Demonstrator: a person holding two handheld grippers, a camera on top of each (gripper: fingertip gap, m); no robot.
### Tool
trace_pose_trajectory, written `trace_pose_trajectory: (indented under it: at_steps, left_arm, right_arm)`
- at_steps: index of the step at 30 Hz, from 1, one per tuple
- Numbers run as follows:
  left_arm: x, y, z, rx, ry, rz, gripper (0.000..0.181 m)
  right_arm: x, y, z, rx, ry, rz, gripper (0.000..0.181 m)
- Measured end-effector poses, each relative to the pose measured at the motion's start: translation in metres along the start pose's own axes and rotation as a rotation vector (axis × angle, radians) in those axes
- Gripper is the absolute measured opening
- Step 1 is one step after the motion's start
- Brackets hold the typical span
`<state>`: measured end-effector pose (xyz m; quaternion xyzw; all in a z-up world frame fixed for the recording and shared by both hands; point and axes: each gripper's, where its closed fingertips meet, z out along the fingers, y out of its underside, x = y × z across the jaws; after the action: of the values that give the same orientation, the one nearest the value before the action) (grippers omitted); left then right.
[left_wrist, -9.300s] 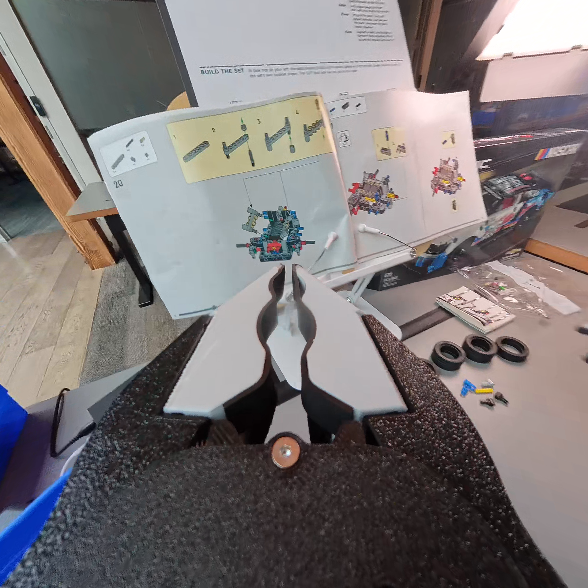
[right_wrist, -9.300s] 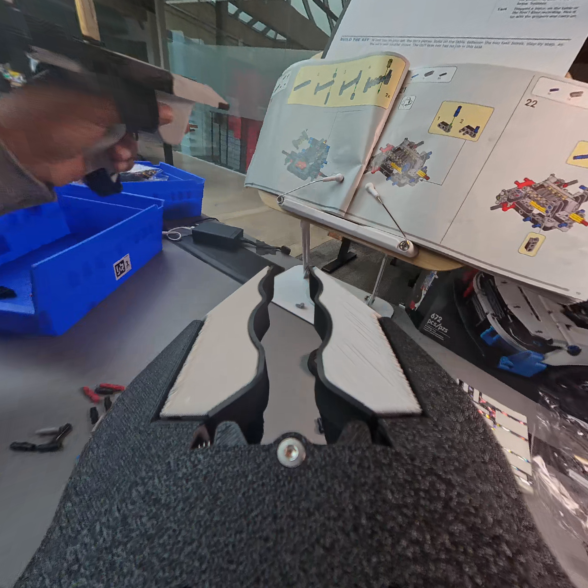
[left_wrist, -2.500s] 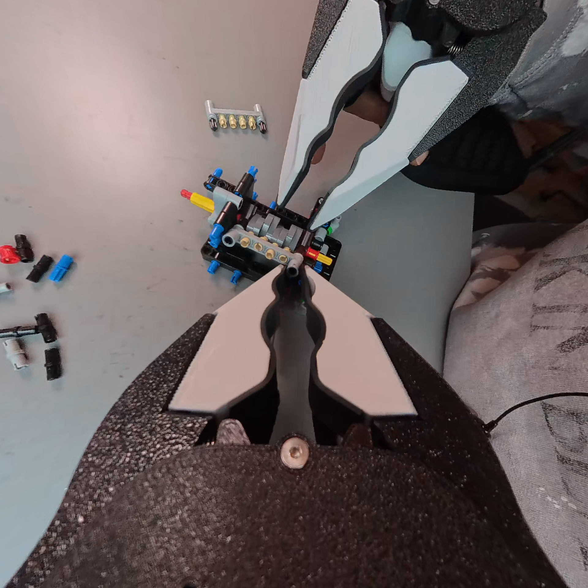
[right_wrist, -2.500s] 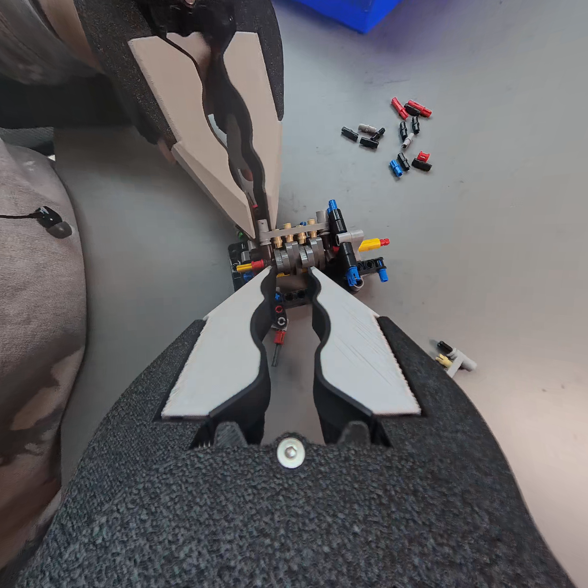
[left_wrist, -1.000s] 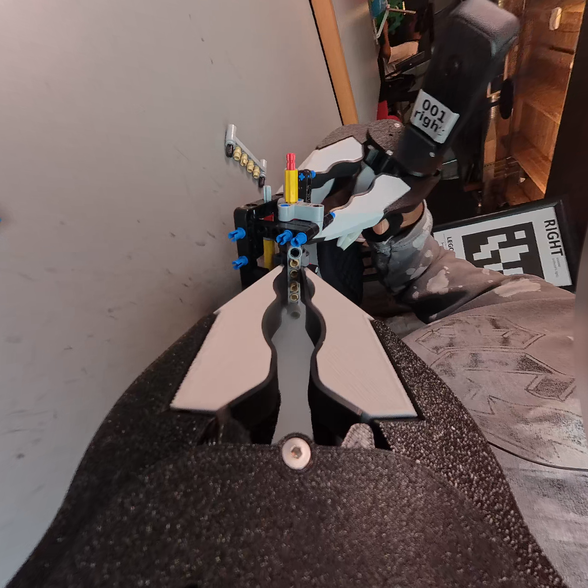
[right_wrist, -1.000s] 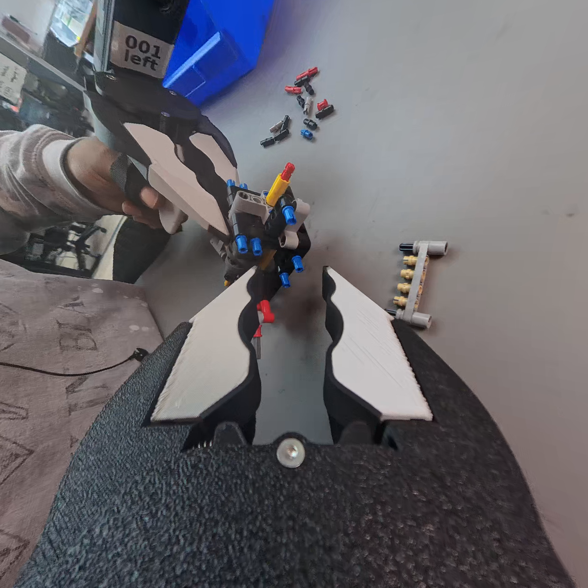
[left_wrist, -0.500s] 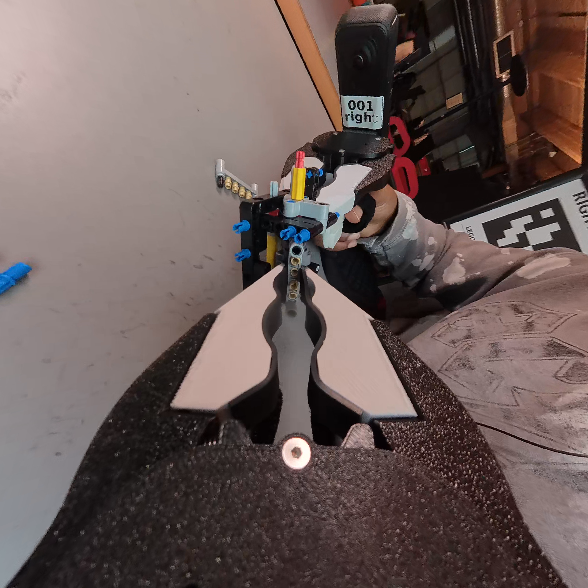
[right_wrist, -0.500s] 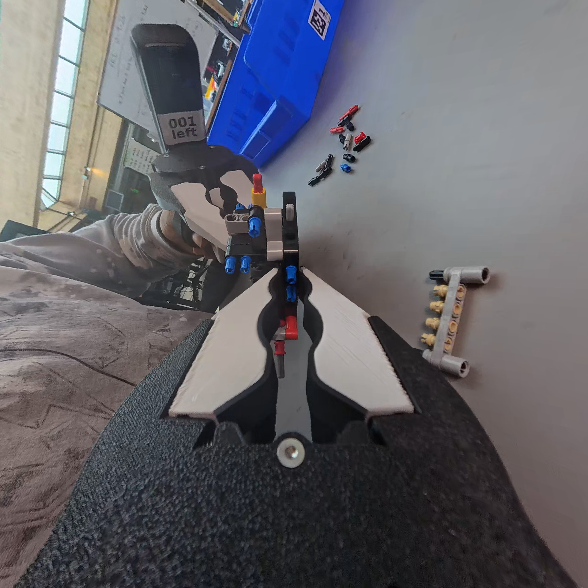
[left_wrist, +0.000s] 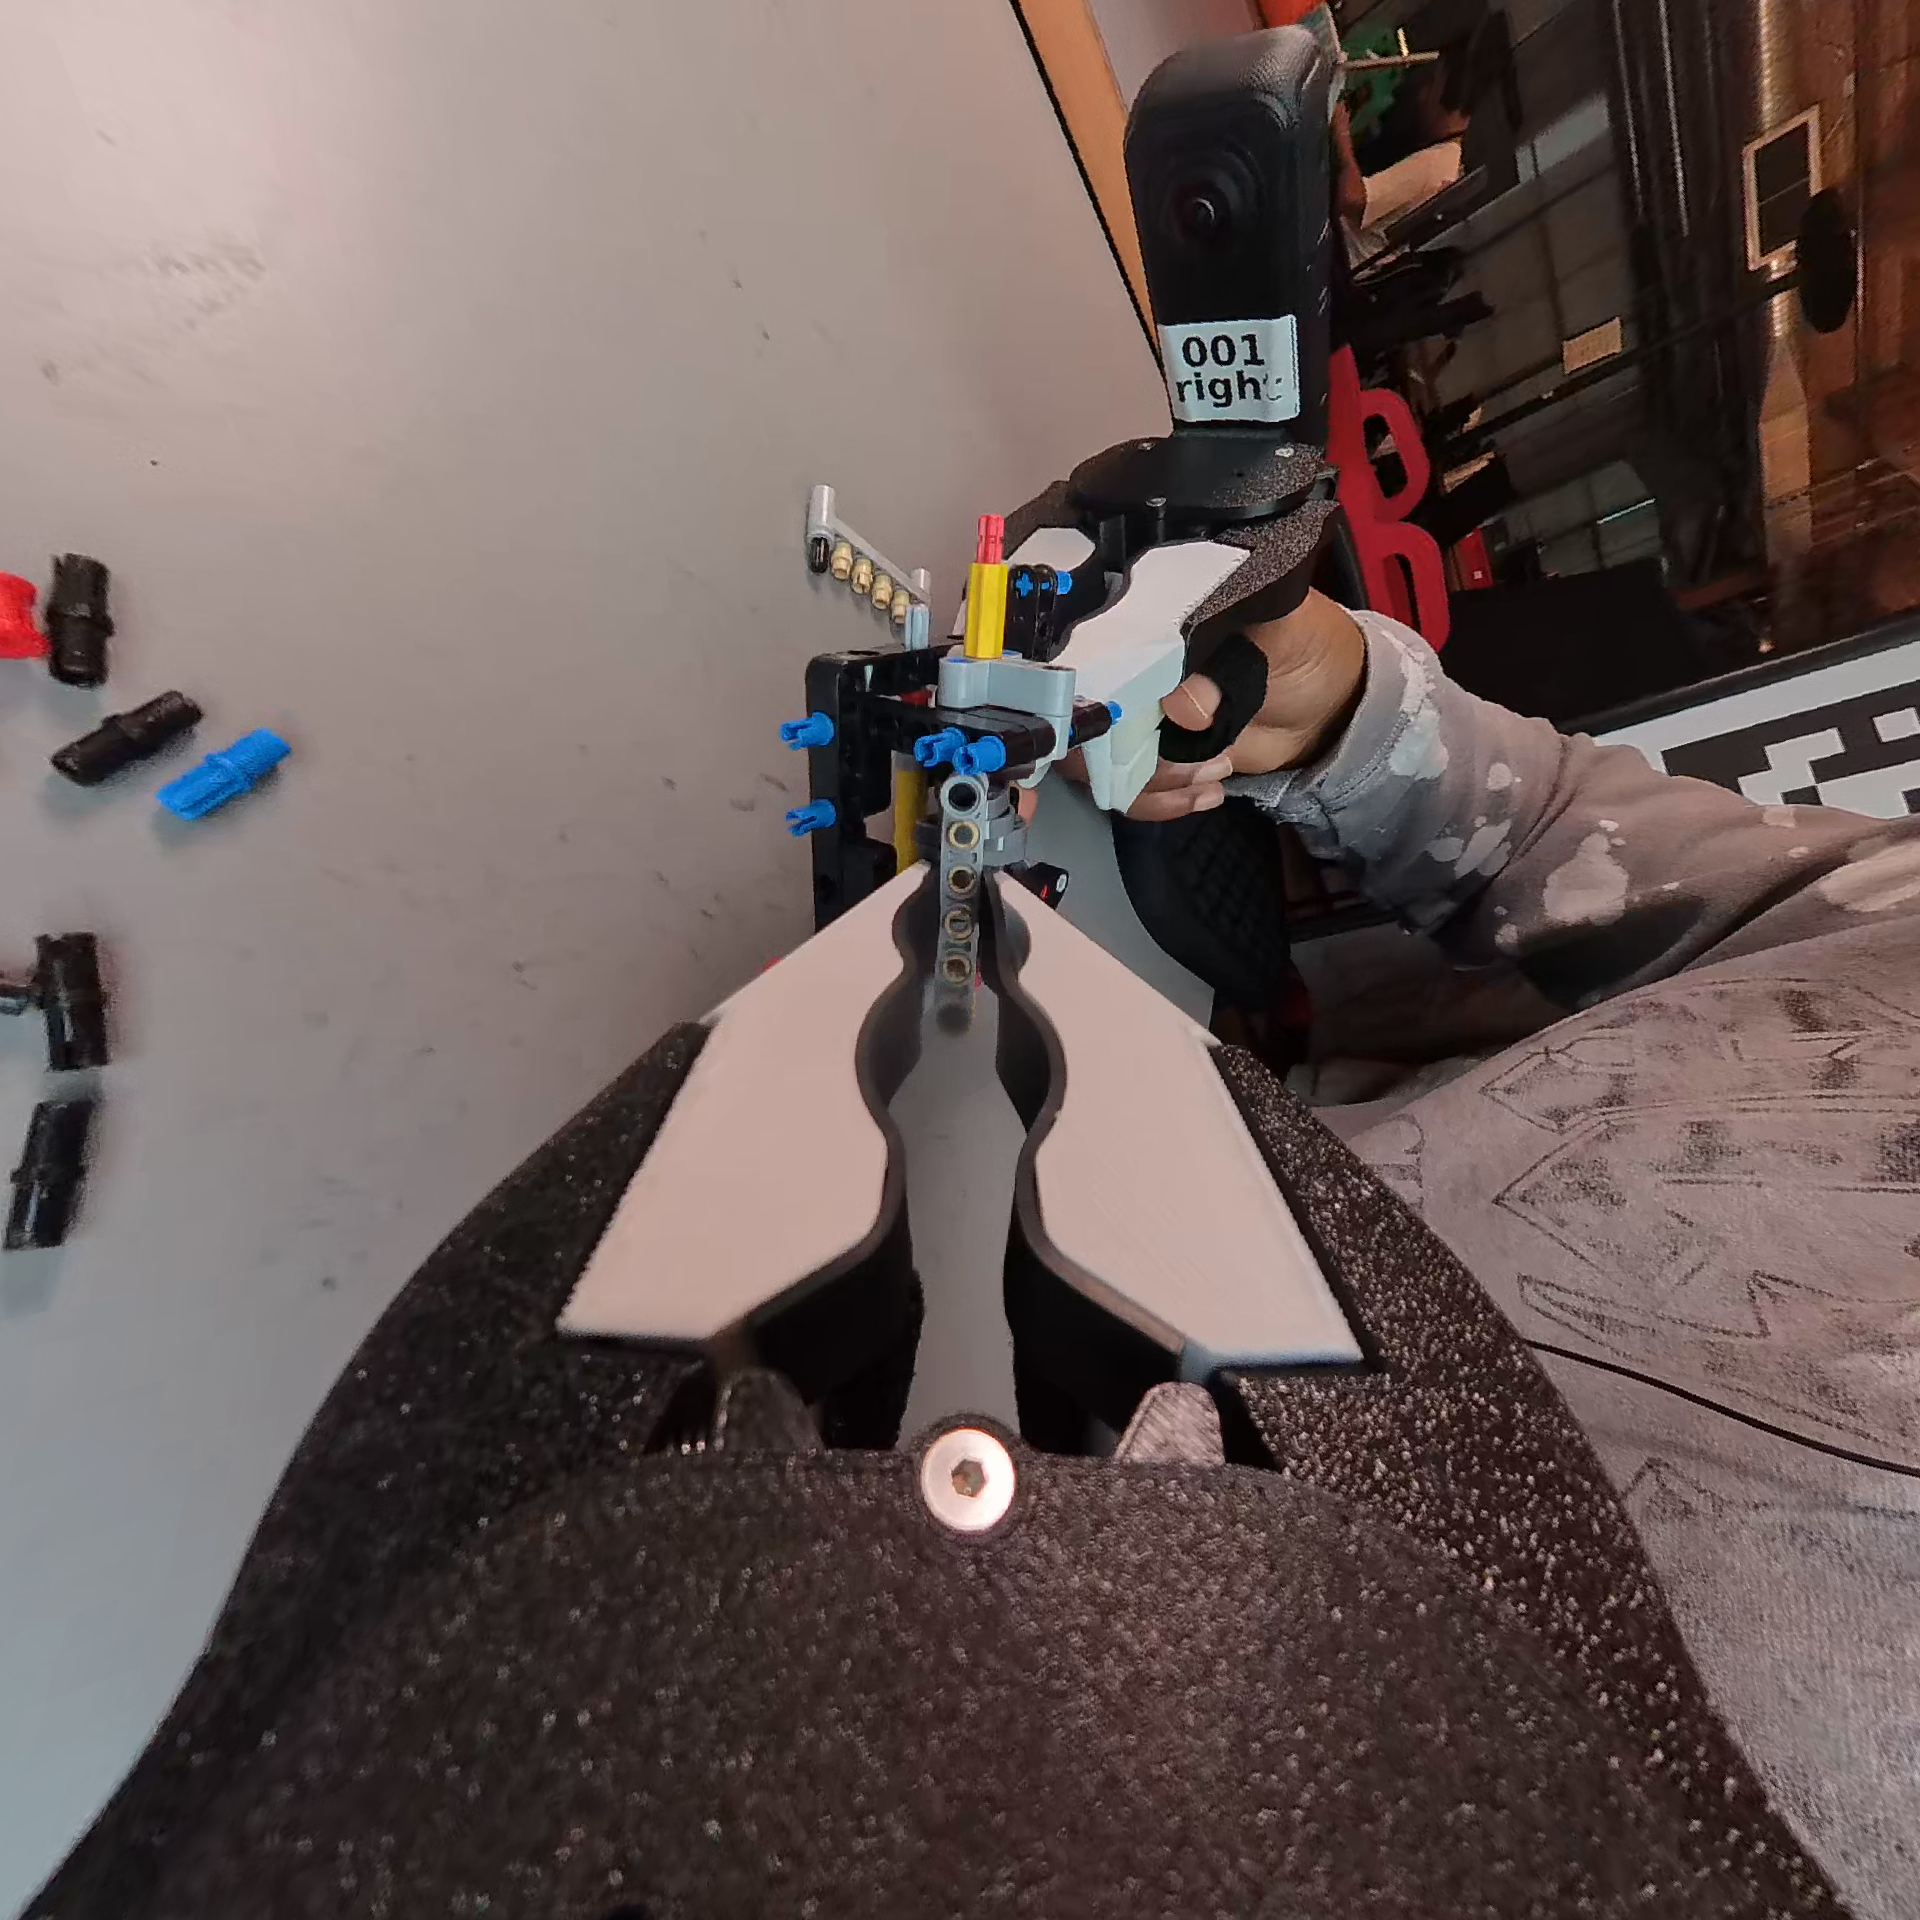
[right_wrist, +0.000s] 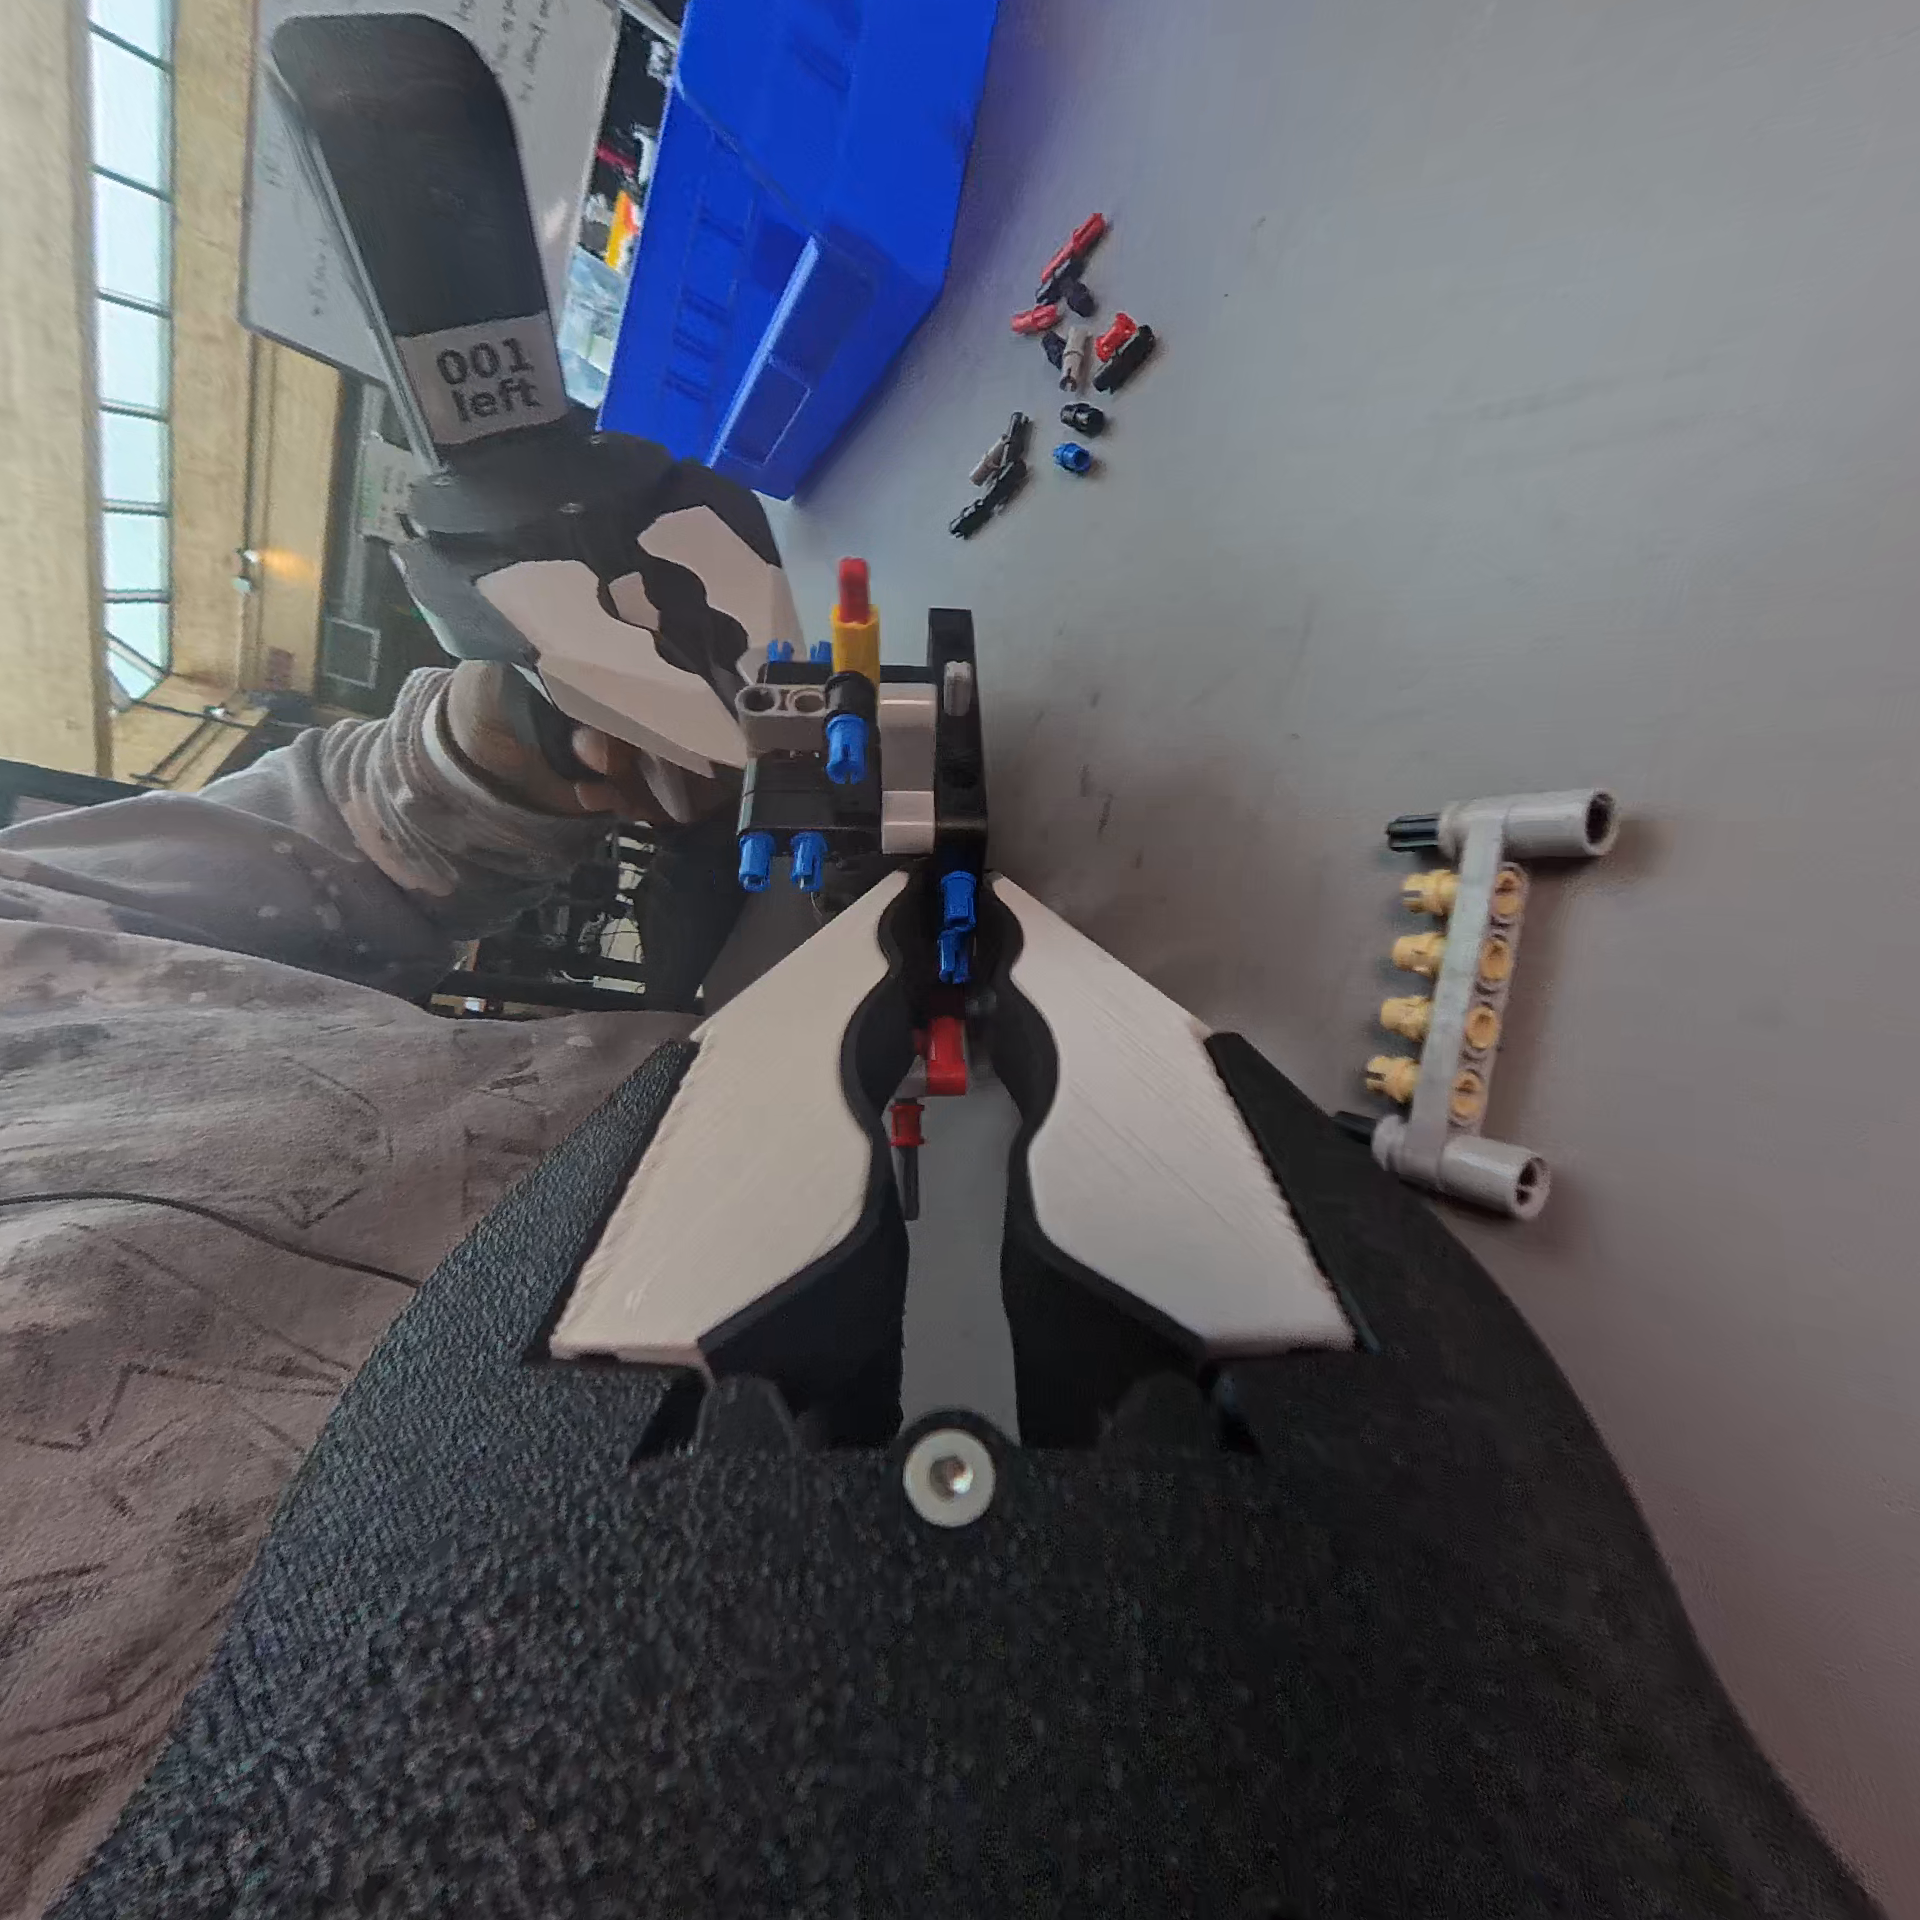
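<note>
Two hand-held grippers grip one small brick-built assembly (left_wrist: 940, 748) from opposite sides, raised just above a grey counter (left_wrist: 416, 312). The assembly has a black frame, blue pins, and a yellow axle tipped with red pointing up.

In the left wrist view, the left hand-held gripper (left_wrist: 961, 894) is clenched on a grey beam with a row of holes (left_wrist: 958, 904) that sticks out from the assembly. Across from it, the right hand-held gripper (left_wrist: 1117, 665) meets the far side, with a person's hand (left_wrist: 1247, 717) and pale speckled sleeve behind it.

In the right wrist view, the right hand-held gripper (right_wrist: 951, 904) is clenched on the black frame edge of the assembly (right_wrist: 883, 758), with blue pins and a red piece lying between its fingers. The left hand-held gripper (right_wrist: 717, 717) reaches in from the other side.

A separate grey beam studded with tan pins (right_wrist: 1475, 997) lies on the counter beside the right hand-held gripper. Farther off sit loose black, red and blue pins (right_wrist: 1070, 353) and a blue bin (right_wrist: 821, 260)
</note>
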<state>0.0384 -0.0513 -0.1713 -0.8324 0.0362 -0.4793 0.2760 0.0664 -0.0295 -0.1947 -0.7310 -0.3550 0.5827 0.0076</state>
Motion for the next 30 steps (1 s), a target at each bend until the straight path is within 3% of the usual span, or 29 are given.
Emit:
trace_pose_trajectory:
  at_steps: [4,11,16,21,27,30]
  left_arm:
    - [-0.008,-0.008,-0.028,0.054,-0.036,-0.025,0.005]
    - [-0.013,0.004,-0.027,-0.005,-0.058,-0.023,0.006]
    - [-0.032,0.014,-0.025,-0.068,-0.175,0.051,0.007]
    - [-0.037,0.001,-0.015,-0.08,-0.186,0.094,0.007]
    - [-0.033,-0.001,0.02,-0.158,-0.144,0.148,0.007]
    - [-0.027,-0.007,0.023,-0.138,-0.132,0.196,0.027]
  right_arm:
    - [0.003,-0.005,-0.011,0.028,0.013,0.018,0.007]
    - [-0.003,0.0,-0.005,-0.016,-0.003,0.009,0.007]
    - [-0.006,0.004,-0.012,-0.044,0.012,-0.027,0.007]
    - [-0.017,0.024,-0.012,-0.101,-0.009,-0.039,0.007]
    - [-0.02,0.031,-0.012,-0.1,0.002,-0.041,0.007]
    - [-0.019,0.029,-0.015,-0.075,0.001,-0.019,0.007]
